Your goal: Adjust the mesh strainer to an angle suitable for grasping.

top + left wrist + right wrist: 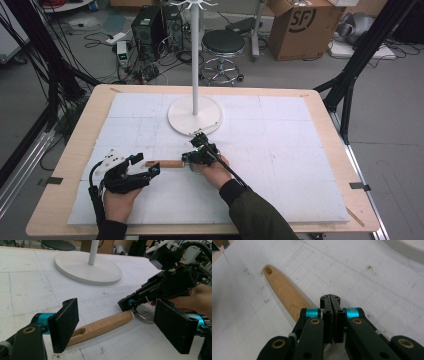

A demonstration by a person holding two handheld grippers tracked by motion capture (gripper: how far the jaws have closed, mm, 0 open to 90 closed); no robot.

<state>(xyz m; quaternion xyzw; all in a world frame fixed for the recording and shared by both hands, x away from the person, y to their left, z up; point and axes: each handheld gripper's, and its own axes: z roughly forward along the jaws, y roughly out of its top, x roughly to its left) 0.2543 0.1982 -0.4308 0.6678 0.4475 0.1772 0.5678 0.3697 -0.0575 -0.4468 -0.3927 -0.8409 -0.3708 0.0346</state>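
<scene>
A tool with a light wooden handle (165,163) lies flat on the white mat, and a thin metal loop (143,315) sticks out of its right end. My right gripper (192,157) sits at that end, jaws pressed together on the metal loop just past the wood. In the right gripper view the shut jaw tips (333,300) lie over the handle (284,293), which runs away to its hanging hole. My left gripper (147,164) is open at the handle's left end. In the left gripper view its pads (66,322) stand wide on either side of the handle (105,323), not touching it.
A white pole stand with a round base (195,116) rises just behind the tool, close to my right gripper. The white mat (280,150) lies on a wooden table (80,135). A stool, boxes and cables sit on the floor beyond the far edge.
</scene>
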